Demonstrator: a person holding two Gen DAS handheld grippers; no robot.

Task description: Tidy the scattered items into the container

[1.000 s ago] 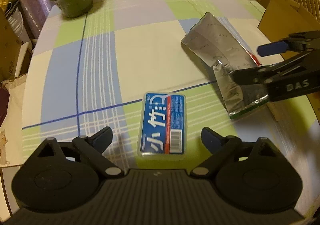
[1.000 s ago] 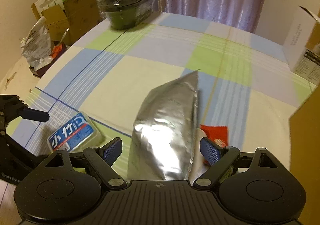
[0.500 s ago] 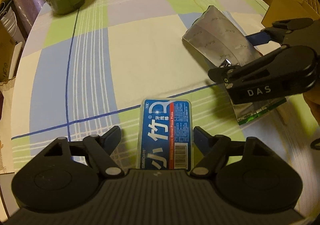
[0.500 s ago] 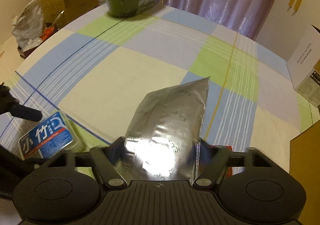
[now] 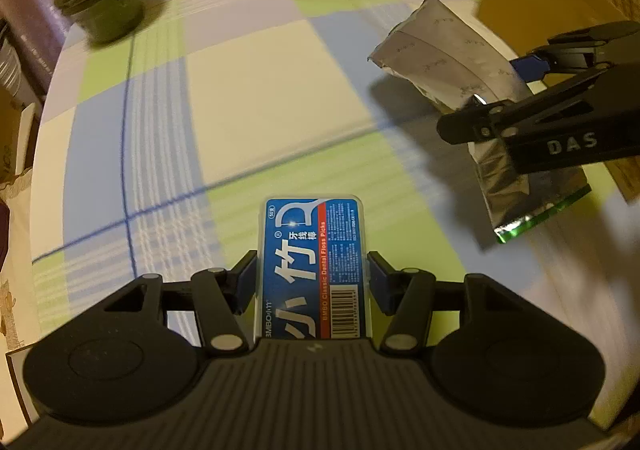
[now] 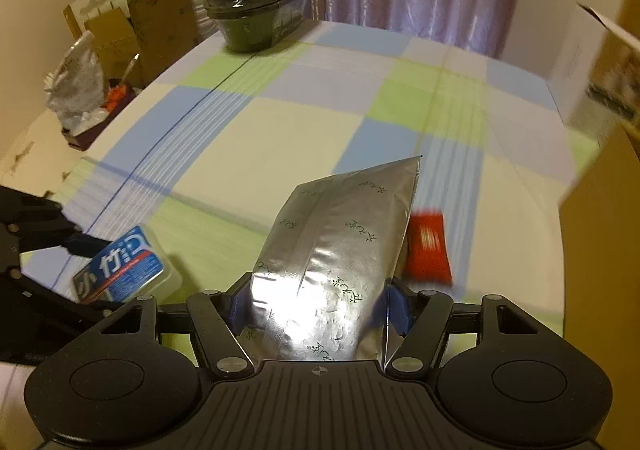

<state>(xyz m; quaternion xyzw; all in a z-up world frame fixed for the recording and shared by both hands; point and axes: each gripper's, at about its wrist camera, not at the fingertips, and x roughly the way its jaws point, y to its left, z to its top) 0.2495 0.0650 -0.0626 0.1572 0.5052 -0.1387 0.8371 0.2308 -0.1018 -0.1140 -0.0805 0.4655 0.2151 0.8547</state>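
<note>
My left gripper [image 5: 312, 280] is shut on a blue floss-pick box [image 5: 314, 254] and holds it off the checked tablecloth; the box also shows in the right wrist view [image 6: 120, 270]. My right gripper [image 6: 316, 304] is shut on a silver foil pouch [image 6: 340, 250] and holds it lifted. The pouch also shows in the left wrist view [image 5: 452, 62], with the right gripper [image 5: 500, 90] clamped across it. A small red packet [image 6: 426, 246] lies on the cloth just right of the pouch. A cardboard box [image 6: 600, 250] stands at the right edge.
A dark green wrapped bowl [image 6: 256, 10] stands at the far left corner of the table [image 6: 320, 110]. A white carton [image 6: 580, 62] stands at the far right. Cardboard boxes and a plastic bag [image 6: 76, 86] sit off the table's left side.
Both grippers have closed from open: the left on the floss-pick box, the right on the foil pouch. Both items are now raised off the cloth.
</note>
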